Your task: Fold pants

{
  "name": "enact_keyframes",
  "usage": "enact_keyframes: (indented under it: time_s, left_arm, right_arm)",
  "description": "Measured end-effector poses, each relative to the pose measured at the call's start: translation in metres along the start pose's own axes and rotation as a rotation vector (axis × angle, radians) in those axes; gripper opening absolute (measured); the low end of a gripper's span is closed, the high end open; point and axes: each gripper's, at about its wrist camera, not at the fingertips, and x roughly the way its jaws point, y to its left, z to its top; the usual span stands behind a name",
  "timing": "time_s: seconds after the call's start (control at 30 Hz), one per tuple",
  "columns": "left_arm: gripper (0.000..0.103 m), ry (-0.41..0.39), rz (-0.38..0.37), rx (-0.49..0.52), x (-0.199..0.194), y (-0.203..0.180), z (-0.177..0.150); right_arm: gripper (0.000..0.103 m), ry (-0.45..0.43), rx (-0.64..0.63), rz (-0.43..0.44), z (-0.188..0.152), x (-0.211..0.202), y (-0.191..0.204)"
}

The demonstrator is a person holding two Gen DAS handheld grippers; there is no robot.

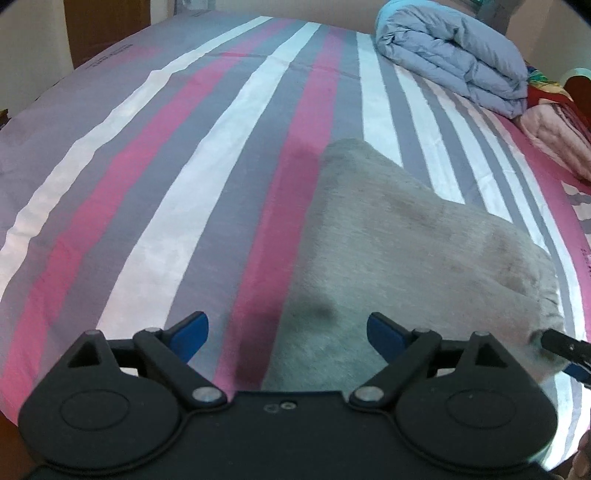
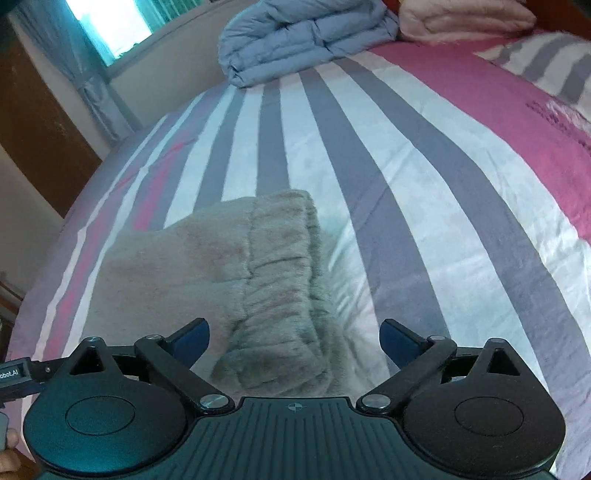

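Note:
The grey fleece pants [image 1: 402, 258] lie folded into a compact bundle on the striped bed sheet [image 1: 192, 177]. In the right wrist view the pants [image 2: 221, 266] show their gathered elastic waistband [image 2: 284, 280] running toward the camera. My left gripper [image 1: 288, 336] hovers open above the bundle's near left edge, its blue pads wide apart and off the cloth. Over the waistband end my right gripper [image 2: 295, 341] stands open, with cloth below the gap and neither pad pressing on it. At the right edge of the left wrist view, a finger of the right gripper [image 1: 561, 345] shows.
A folded blue quilt [image 1: 454, 55] sits at the far end of the bed, also in the right wrist view as the quilt [image 2: 303, 40]. A pink blanket [image 1: 557, 133] lies beside it. A brown wooden cabinet [image 2: 33, 122] and a curtained window [image 2: 110, 22] stand beyond the bed.

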Motion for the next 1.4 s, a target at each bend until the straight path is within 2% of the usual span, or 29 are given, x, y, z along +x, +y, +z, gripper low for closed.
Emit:
enact_keyframes:
  time_s: [0.2,0.4,0.47,0.57,0.6,0.63,0.67,0.7,0.73,0.77,0.83,0.93,1.0,1.1,1.27,1.33,1.4]
  left_arm:
    - [0.086,0.018,0.024,-0.009,0.016,0.009,0.011]
    - [0.087,0.057,0.001,-0.002,0.039,0.015,0.02]
    - [0.086,0.077,-0.038,-0.014,0.045,0.016,0.02]
    - [0.083,0.129,-0.138,-0.043,0.057,0.016,0.015]
    - [0.08,0.132,-0.153,-0.044,0.058,0.015,0.014]
    - [0.077,0.128,-0.158,-0.036,0.059,0.012,0.013]
    - [0.068,0.123,-0.166,-0.029,0.06,0.011,0.013]
    - [0.056,0.122,-0.18,-0.024,0.059,0.008,0.013]
    - [0.051,0.125,-0.199,-0.018,0.058,0.006,0.013]
    - [0.051,0.121,-0.189,-0.01,0.056,0.003,0.013]
    - [0.048,0.101,-0.173,-0.005,0.054,0.0,0.011]
    - [0.034,0.051,-0.166,-0.052,0.042,0.003,0.009]
    - [0.025,0.021,-0.178,-0.081,0.034,0.007,0.012]
    - [0.017,-0.022,-0.186,-0.09,0.02,0.006,0.021]
    - [0.015,-0.119,-0.201,-0.103,-0.002,0.006,0.04]
    - [0.0,-0.163,-0.211,-0.105,-0.009,0.003,0.053]
    - [0.0,-0.204,-0.241,-0.108,-0.018,0.001,0.069]
  right_arm:
    - [0.098,0.042,0.043,0.01,0.006,0.009,-0.011]
    - [0.098,0.081,0.038,0.035,0.011,0.026,-0.013]
    - [0.098,0.101,0.054,0.074,0.011,0.033,-0.018]
    - [0.096,0.152,0.078,0.136,0.009,0.044,-0.022]
    - [0.087,0.156,0.082,0.149,0.008,0.046,-0.021]
    - [0.082,0.161,0.085,0.161,0.007,0.047,-0.021]
    - [0.08,0.158,0.088,0.162,0.006,0.048,-0.019]
    - [0.076,0.155,0.08,0.165,0.006,0.047,-0.018]
    - [0.075,0.151,0.072,0.163,0.005,0.047,-0.017]
    - [0.073,0.149,0.071,0.163,0.005,0.046,-0.017]
    - [0.061,0.146,0.074,0.174,0.005,0.043,-0.018]
    - [0.054,0.117,0.078,0.176,0.001,0.037,-0.01]
    - [0.051,0.06,0.053,0.189,0.001,0.024,-0.003]
    - [0.049,-0.007,0.017,0.215,0.009,0.009,0.01]
    - [0.048,-0.101,-0.03,0.262,0.027,-0.013,0.032]
    - [0.047,-0.135,-0.077,0.27,0.035,-0.019,0.045]
    - [0.048,-0.163,-0.096,0.283,0.047,-0.02,0.058]
